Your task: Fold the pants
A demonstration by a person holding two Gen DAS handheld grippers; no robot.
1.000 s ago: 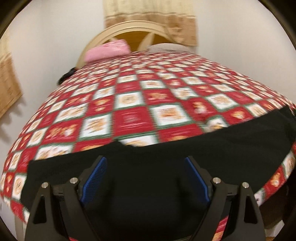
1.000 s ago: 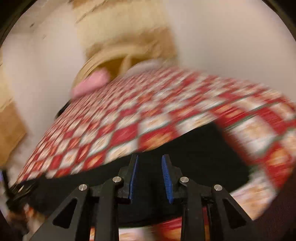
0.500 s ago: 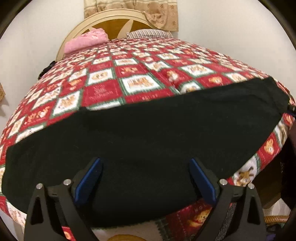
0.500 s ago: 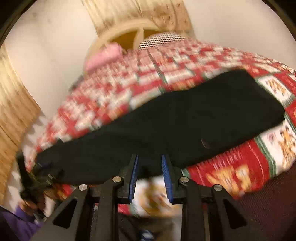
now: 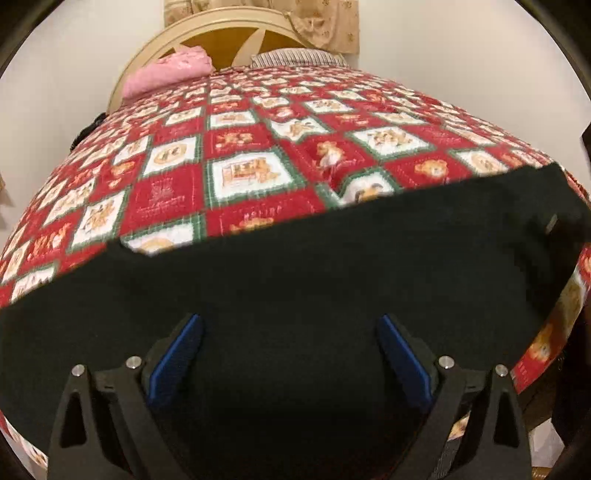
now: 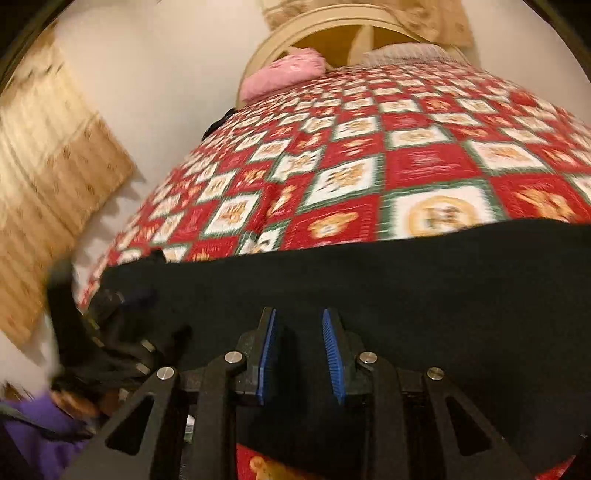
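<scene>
Black pants (image 5: 303,266) lie flat in a long band across the near edge of the bed; they also show in the right wrist view (image 6: 388,280). My left gripper (image 5: 290,328) is wide open over the pants with nothing between its blue pads. My right gripper (image 6: 298,321) has its jaws a narrow gap apart, over the pants' near edge, holding nothing that I can see. The left gripper also shows in the right wrist view (image 6: 107,332), at the pants' left end.
The bed carries a red, white and green checked quilt (image 5: 236,170). A pink pillow (image 5: 170,74) and a striped pillow (image 5: 295,59) lie by the round headboard (image 5: 229,33). A tan curtain (image 6: 48,177) hangs at left.
Both grippers have moved down and in toward the pants' near edge after pulling back. Both views look lower across the bed. The jaw openings have not changed.
</scene>
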